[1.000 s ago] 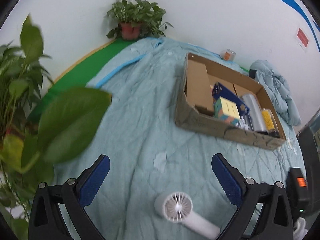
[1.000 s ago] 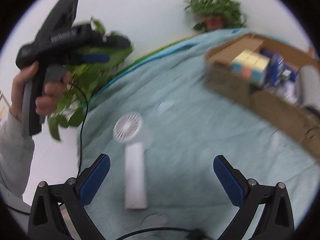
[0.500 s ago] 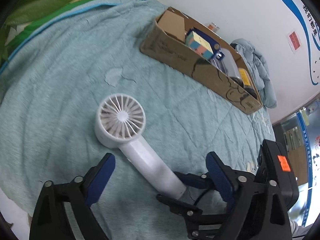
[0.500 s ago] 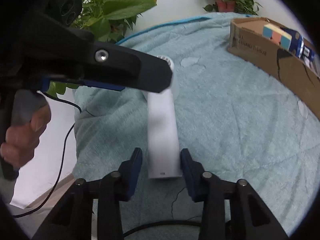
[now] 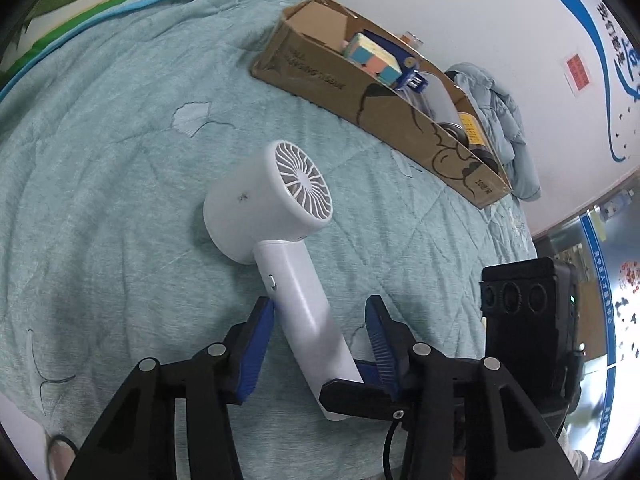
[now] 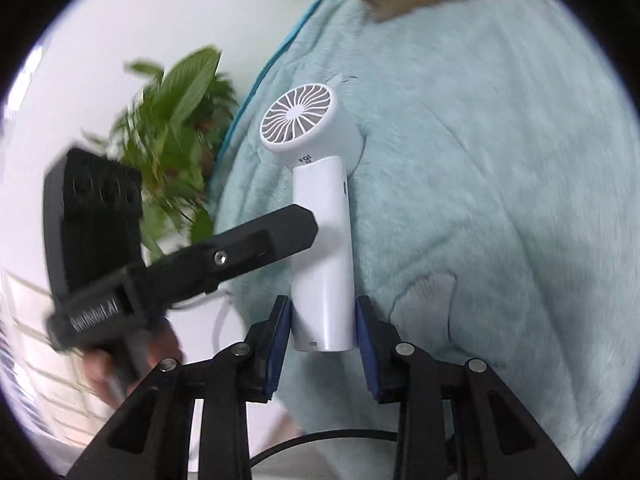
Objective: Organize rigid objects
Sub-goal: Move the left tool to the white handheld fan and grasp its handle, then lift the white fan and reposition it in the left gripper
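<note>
A white handheld fan [image 5: 280,200] lies tilted over the teal blanket [image 5: 100,160], head toward the cardboard box [image 5: 360,100]. My right gripper [image 6: 322,312] has both blue pads pressed on the bottom end of the fan's handle [image 6: 322,260], and its jaws are still closing. In the left wrview, my left gripper [image 5: 318,312] straddles the handle higher up, jaws closing. One pad sits against the handle and the other stands a little apart. A left gripper finger [image 6: 276,232] crosses in front of the handle in the right wrist view.
The long box holds a pastel cube [image 5: 372,54], a blue item and bottles. A light blue jacket [image 5: 500,120] lies behind it by the white wall. A leafy plant [image 6: 180,120] stands past the blanket's edge. A person's hand [image 6: 120,360] holds the left gripper.
Both grippers came down onto the fan. The right one shut on the handle's end and rolled. The left one narrowed from wide open around the handle. The fan's head has tipped up.
</note>
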A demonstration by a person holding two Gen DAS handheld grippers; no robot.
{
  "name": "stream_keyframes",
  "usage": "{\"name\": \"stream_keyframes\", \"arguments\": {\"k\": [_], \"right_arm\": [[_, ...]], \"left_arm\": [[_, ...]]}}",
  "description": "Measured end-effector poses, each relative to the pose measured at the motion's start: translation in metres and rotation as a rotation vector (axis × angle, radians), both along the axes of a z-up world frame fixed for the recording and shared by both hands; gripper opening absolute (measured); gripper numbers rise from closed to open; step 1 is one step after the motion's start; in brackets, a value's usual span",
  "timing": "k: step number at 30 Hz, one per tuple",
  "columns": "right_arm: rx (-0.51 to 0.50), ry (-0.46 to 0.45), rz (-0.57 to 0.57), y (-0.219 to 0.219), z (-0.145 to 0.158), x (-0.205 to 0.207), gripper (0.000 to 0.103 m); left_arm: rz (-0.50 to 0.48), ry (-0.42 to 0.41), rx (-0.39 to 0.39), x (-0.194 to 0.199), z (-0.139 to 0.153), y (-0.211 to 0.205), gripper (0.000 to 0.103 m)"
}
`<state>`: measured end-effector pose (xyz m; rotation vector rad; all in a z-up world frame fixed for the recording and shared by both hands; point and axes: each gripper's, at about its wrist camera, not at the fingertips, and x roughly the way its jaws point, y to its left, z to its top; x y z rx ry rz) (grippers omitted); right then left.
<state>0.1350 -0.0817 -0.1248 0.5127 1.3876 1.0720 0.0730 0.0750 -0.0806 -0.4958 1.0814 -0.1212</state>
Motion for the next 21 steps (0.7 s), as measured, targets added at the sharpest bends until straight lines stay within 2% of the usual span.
{"name": "stream_keyframes", "arguments": {"k": [2, 5, 6, 8, 11, 13, 15, 17, 19, 21], "right_arm": [[0.029, 0.054, -0.035, -0.01, -0.002, 0.002, 0.034], [0.0, 0.059, -0.107, -0.026, -0.001, 0.005, 0.036], [-0.035, 0.04, -0.12, -0.03, 0.002, 0.004, 0.036], [-0.108, -0.051, -0.129, -0.032, 0.015, -0.001, 0.037], [-0.248, -0.224, -0.137, -0.028, 0.034, -0.01, 0.043], [-0.304, -0.292, -0.132, -0.023, 0.04, -0.014, 0.043], [-0.324, -0.301, -0.12, -0.017, 0.037, -0.014, 0.042], [-0.342, -0.319, -0.096, -0.013, 0.036, -0.014, 0.034], [-0.353, -0.34, -0.051, -0.004, 0.037, -0.017, 0.028], [-0.374, -0.358, -0.023, 0.001, 0.036, -0.017, 0.028]], "left_arm": [[-0.034, -0.007, -0.005, 0.005, 0.003, -0.01, 0.044], [-0.098, -0.011, -0.019, 0.016, 0.006, -0.028, 0.04], [-0.127, -0.013, -0.036, 0.019, 0.007, -0.035, 0.035], [-0.165, -0.017, -0.047, 0.026, 0.008, -0.048, 0.035], [-0.185, -0.014, -0.007, 0.033, 0.008, -0.062, 0.035], [-0.178, 0.008, 0.015, 0.038, 0.005, -0.064, 0.035], [-0.166, 0.038, 0.021, 0.042, -0.001, -0.063, 0.035], [-0.15, 0.065, 0.024, 0.044, -0.008, -0.056, 0.036], [-0.144, 0.088, 0.023, 0.047, -0.013, -0.054, 0.044], [-0.139, 0.098, 0.016, 0.05, -0.019, -0.05, 0.045]]}}
